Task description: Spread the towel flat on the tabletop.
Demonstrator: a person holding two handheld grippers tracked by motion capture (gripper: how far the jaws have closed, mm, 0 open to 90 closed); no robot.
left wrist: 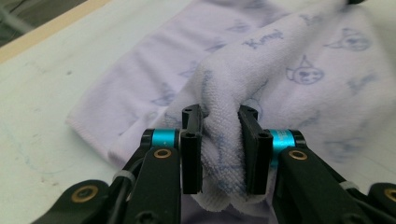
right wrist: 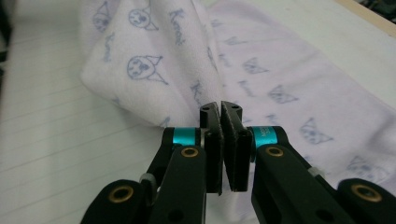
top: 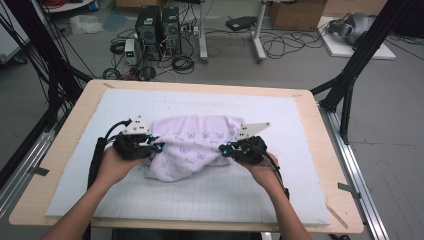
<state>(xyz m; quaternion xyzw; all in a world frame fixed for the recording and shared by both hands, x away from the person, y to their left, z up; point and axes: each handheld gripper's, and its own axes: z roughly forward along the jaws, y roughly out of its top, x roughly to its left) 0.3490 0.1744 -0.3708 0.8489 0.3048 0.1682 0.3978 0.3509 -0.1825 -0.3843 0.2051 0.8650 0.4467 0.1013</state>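
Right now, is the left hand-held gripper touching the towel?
Touching. The left gripper view shows the left hand-held gripper with both jaws squeezing a thick fold of the towel.

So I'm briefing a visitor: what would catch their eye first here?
The pale lilac towel with cartoon faces, bunched mid-mat. The left gripper pinches a thick fold at one side, and the right gripper is shut on a thin edge at the other, so the cloth hangs between them over the white mat.

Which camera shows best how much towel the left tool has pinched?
The left gripper view: its left tool clamps a thick bunched fold of the towel. The high view shows the towel between both tools; the right gripper view shows its printed cloth.
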